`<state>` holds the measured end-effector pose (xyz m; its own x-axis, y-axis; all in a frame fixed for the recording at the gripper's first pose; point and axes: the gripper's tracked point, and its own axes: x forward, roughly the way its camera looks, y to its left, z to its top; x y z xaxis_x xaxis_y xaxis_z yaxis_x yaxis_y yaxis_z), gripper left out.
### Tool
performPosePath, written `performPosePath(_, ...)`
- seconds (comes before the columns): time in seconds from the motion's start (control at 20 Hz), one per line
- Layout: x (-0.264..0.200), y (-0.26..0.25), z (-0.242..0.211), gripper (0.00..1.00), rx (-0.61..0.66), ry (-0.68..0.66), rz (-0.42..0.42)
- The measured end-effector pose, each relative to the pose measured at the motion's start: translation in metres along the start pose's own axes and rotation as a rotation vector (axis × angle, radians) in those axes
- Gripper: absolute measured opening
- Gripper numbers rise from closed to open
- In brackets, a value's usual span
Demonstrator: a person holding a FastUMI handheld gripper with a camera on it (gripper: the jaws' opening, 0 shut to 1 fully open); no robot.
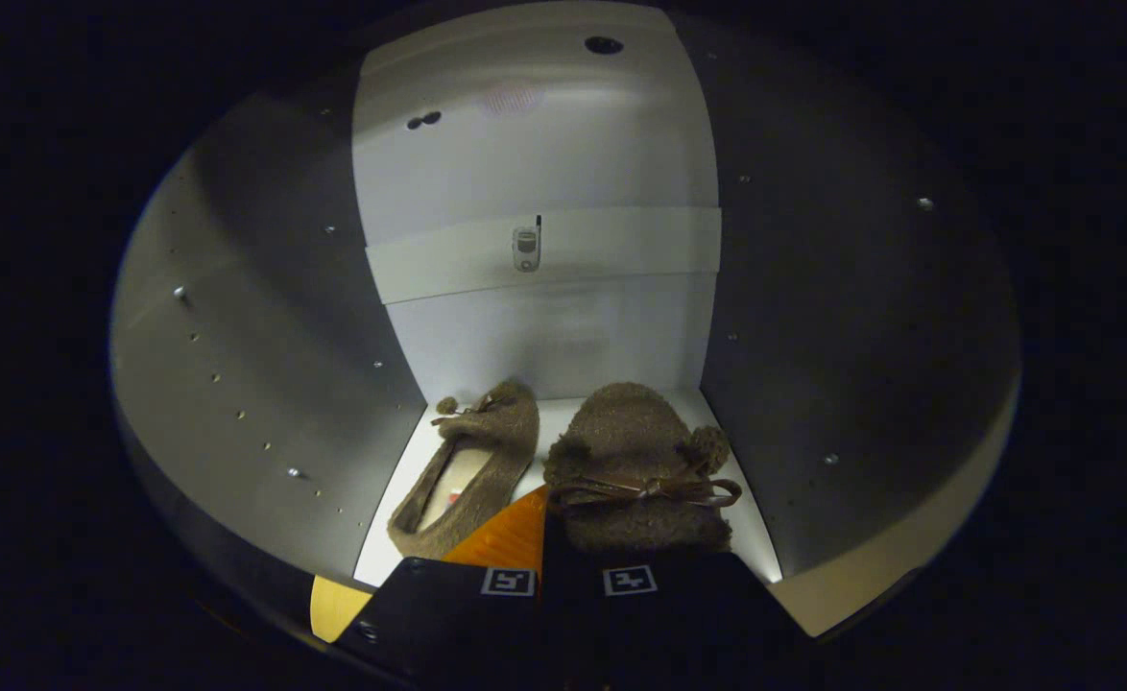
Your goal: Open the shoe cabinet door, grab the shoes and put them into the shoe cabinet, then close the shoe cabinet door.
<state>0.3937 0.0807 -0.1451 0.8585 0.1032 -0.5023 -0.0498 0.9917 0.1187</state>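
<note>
Gripper (546,523) inside shoe cabinet (266,317), fingers close together, pinching heel edge of right slipper (635,451). Right slipper sits on cabinet floor, bow on top. Left slipper (472,461) lies beside it, near left wall, toe toward far panel.

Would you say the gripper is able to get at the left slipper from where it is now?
Probably yes. The gripper is inside the cabinet, its fingers close together at the right slipper. The left slipper lies just beside, with nothing between.
</note>
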Motion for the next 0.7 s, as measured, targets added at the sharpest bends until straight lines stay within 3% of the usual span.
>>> performPosePath(0.35,0.07,-0.017,-0.003,0.11,-0.003,0.055,-0.036)
performPosePath(0.7,0.099,-0.025,-0.019,0.14,-0.02,0.104,-0.075)
